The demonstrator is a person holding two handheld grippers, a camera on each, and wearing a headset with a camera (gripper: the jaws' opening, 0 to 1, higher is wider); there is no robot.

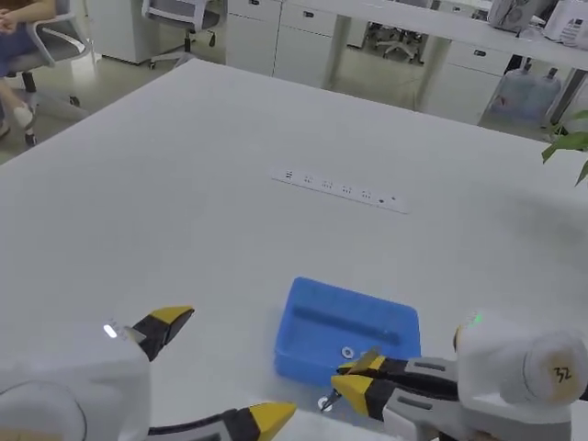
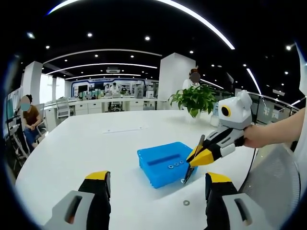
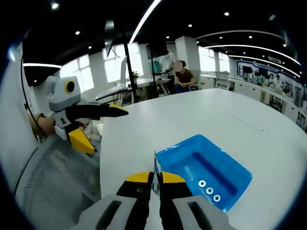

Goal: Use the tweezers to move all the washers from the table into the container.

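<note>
A blue container [image 1: 317, 322] sits on the white table near me. In the left gripper view the container [image 2: 153, 170] holds three washers [image 2: 176, 164]; they also show in the right gripper view [image 3: 209, 190]. One washer [image 2: 186, 202] lies on the table in front of the container, just below the tweezers' [image 2: 192, 165] tip. My right gripper [image 1: 354, 377] [image 3: 154, 181] is shut on the tweezers [image 3: 155, 170], which point down beside the container's near wall. To the left, my left gripper [image 1: 230, 363] [image 2: 156, 191] stands open with nothing in it.
A flush power strip [image 1: 340, 188] is set into the table farther back. A potted plant [image 2: 195, 98] stands at the table's far side. A mesh chair [image 3: 53, 172] is close to the table's edge. Office chairs [image 1: 184, 14] and seated people are beyond the table.
</note>
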